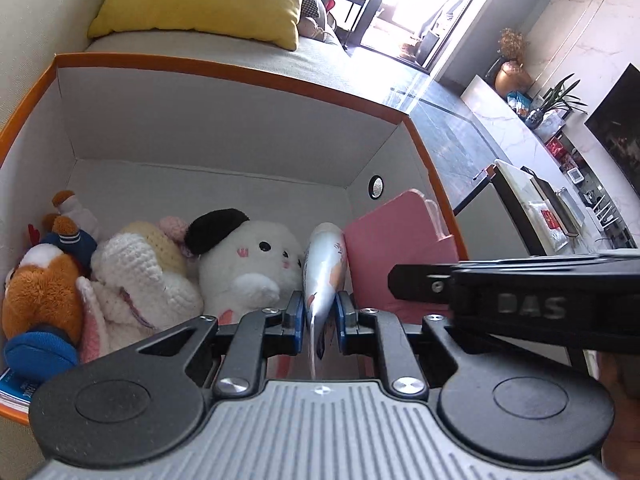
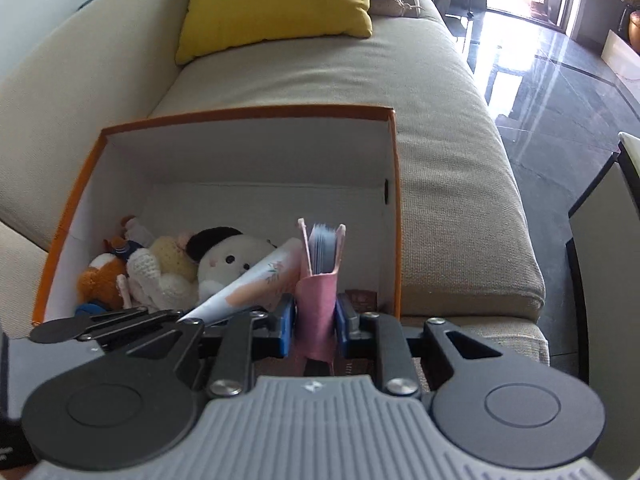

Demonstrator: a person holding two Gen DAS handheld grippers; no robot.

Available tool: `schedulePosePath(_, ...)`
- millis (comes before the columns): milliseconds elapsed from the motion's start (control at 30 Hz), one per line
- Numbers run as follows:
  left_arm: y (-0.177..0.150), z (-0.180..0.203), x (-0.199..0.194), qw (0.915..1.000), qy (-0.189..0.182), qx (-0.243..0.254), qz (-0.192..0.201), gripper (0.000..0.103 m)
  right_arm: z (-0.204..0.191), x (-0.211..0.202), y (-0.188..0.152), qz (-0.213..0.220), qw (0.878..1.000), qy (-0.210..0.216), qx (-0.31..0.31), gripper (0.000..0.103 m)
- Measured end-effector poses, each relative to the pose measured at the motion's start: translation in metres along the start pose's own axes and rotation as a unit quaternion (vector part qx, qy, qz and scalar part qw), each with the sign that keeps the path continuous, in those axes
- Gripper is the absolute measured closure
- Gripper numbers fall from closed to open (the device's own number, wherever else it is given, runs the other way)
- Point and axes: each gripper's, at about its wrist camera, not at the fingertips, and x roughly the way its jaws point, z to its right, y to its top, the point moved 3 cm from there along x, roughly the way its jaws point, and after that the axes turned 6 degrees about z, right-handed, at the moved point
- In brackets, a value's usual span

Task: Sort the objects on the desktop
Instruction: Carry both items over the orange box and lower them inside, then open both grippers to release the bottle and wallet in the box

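Right wrist view — pink notebook (image 2: pixel 316 304) between fingers (image 2: pixel 286 322), above box (image 2: pixel 394 200).

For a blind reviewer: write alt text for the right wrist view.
The right hand-held gripper clamps a pink notebook upright over an orange-rimmed box on a beige sofa. Plush toys fill the box's left side, beside a white booklet.

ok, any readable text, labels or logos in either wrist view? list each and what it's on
"DAS": on the right gripper, seen in the left wrist view.
Blue booklet in the box corner: white print, too blurred.
Brown item behind the pink notebook: print unreadable.
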Motion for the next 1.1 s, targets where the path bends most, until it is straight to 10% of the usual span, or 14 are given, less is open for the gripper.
schedulePosePath(467,-0.003,0.013,0.012,0.9997,0.0,0.018,-0.015,0.085,-0.004,0.031,-0.002,-0.068,0.998,-0.015,0.007,0.075)
schedulePosePath(1100,-0.007,0.02,0.024,0.9982,-0.016,0.004,-0.057,0.083,-0.001,0.012,0.003,-0.033,0.999,0.011,-0.021,0.092)
